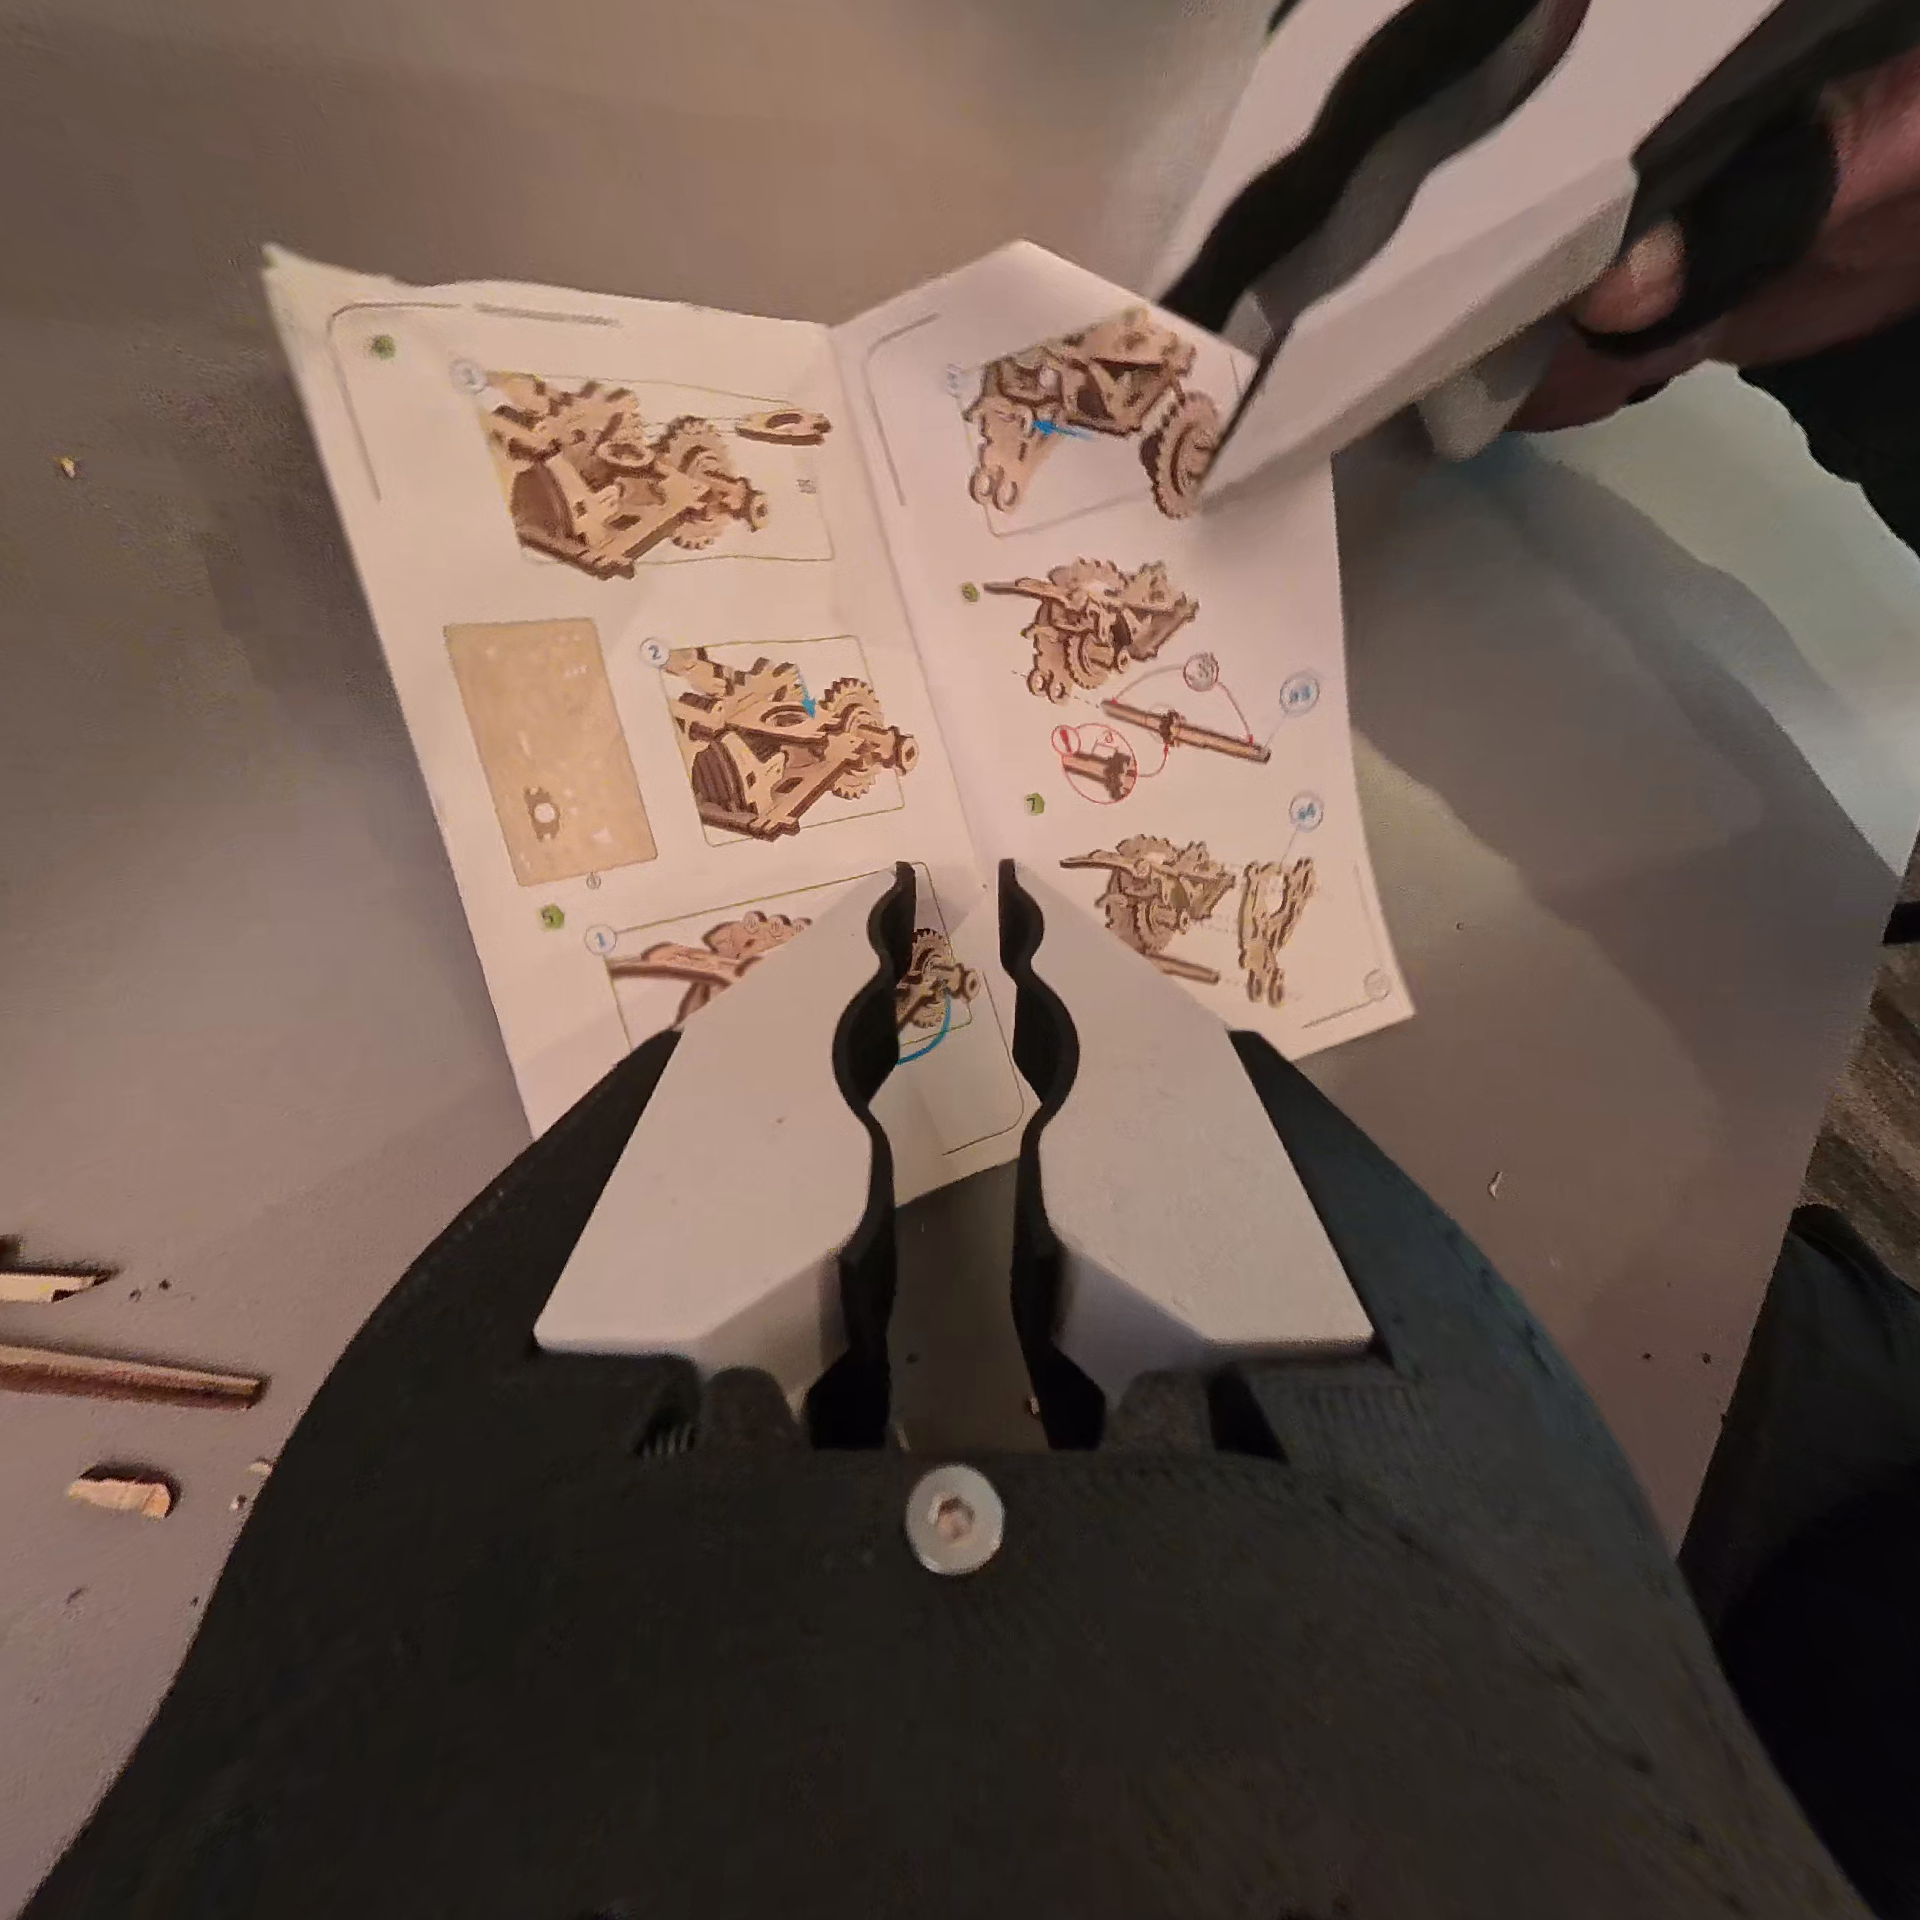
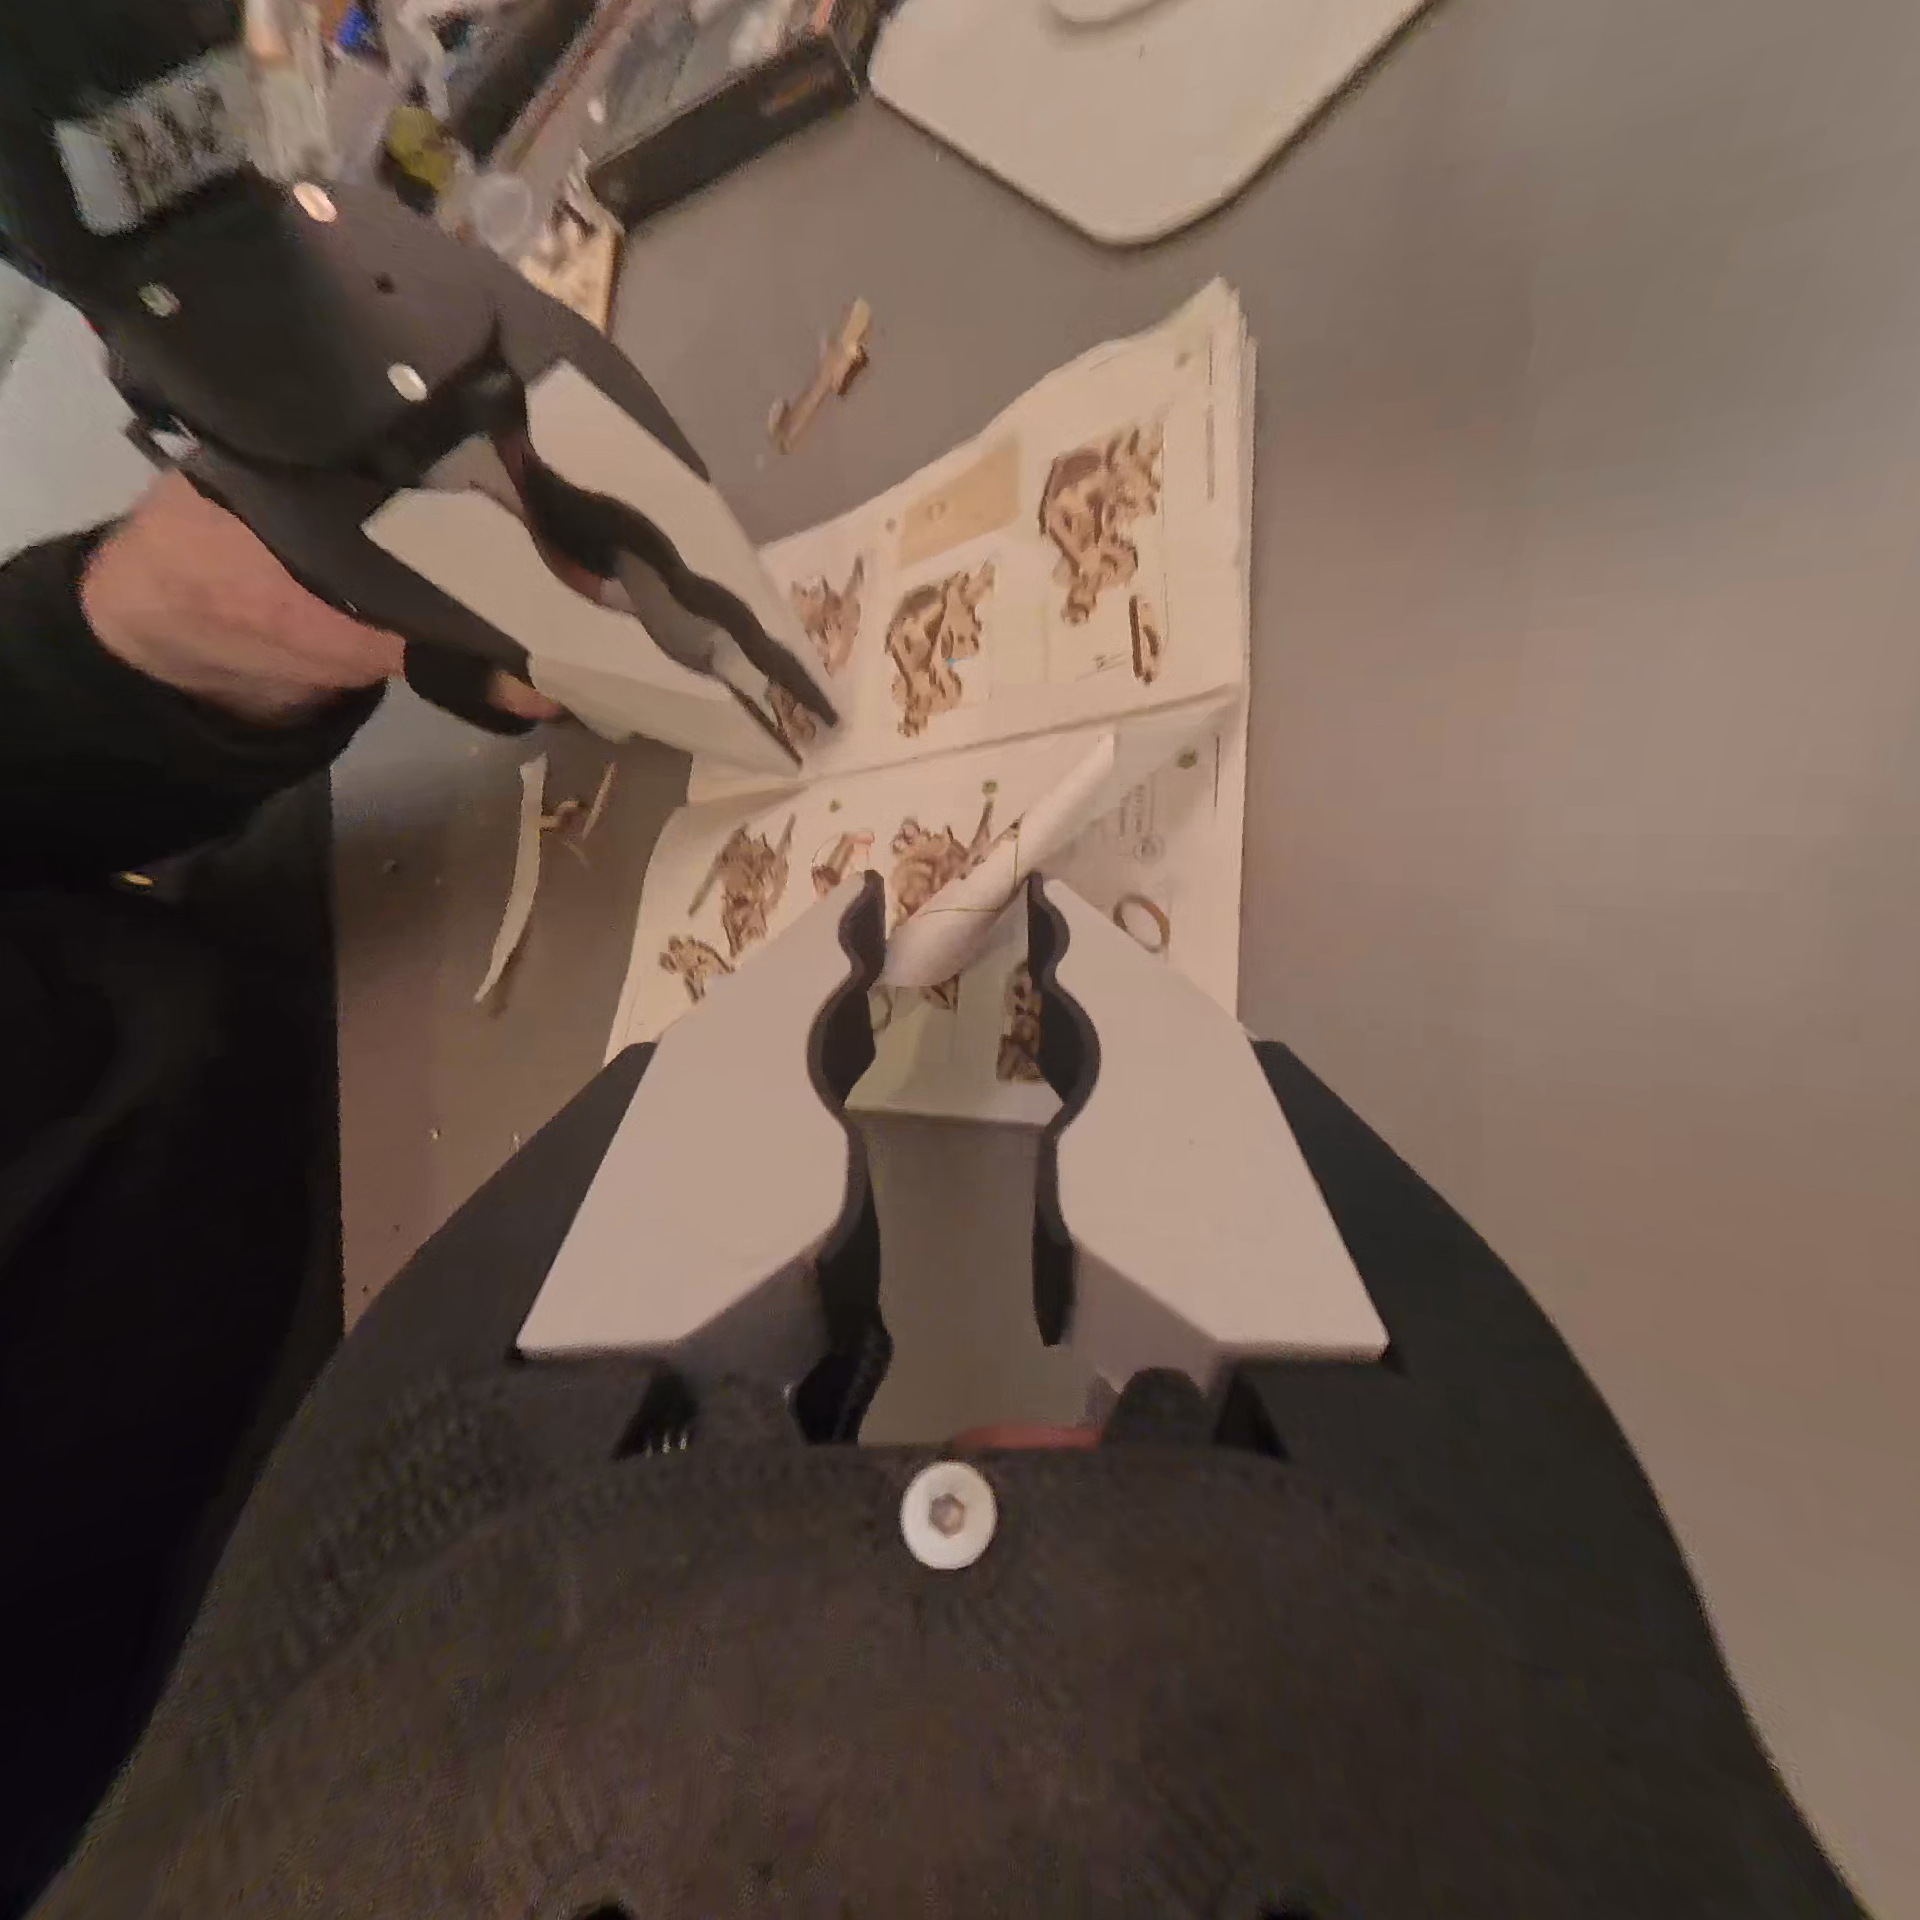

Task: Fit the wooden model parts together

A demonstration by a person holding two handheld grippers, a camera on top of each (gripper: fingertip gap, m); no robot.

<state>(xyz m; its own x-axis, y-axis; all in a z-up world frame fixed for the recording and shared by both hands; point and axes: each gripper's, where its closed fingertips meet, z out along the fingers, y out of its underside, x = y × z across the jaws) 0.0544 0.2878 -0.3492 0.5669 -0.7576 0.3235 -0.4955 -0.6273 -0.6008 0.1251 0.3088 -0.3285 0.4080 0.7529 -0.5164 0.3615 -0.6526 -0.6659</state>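
An open instruction booklet (image 1: pixel 831 644) with pictures of the wooden model lies on the grey table. My left gripper (image 1: pixel 954 883) is open and empty, its tips over the booklet's near edge at the fold. My right gripper (image 2: pixel 953 896) is open, with a curled-up booklet page (image 2: pixel 966 914) rising between its fingers; I cannot tell if they touch it. In the left wrist view the right gripper (image 1: pixel 1221 473) meets the far right page. In the right wrist view the left gripper (image 2: pixel 816 732) hovers at the fold. Loose wooden parts (image 1: pixel 125 1377) lie left of the booklet.
A wooden piece (image 2: pixel 826 379) lies beyond the booklet (image 2: pixel 1122 582), and thin scraps (image 2: pixel 525 873) lie beside it. A white board (image 2: pixel 1143 125) and a dark box (image 2: pixel 727 114) with clutter stand at the table's far side. A person's hand (image 2: pixel 208 613) holds the left gripper. The gap from one gripper's tips to the other's is roughly 8 cm.
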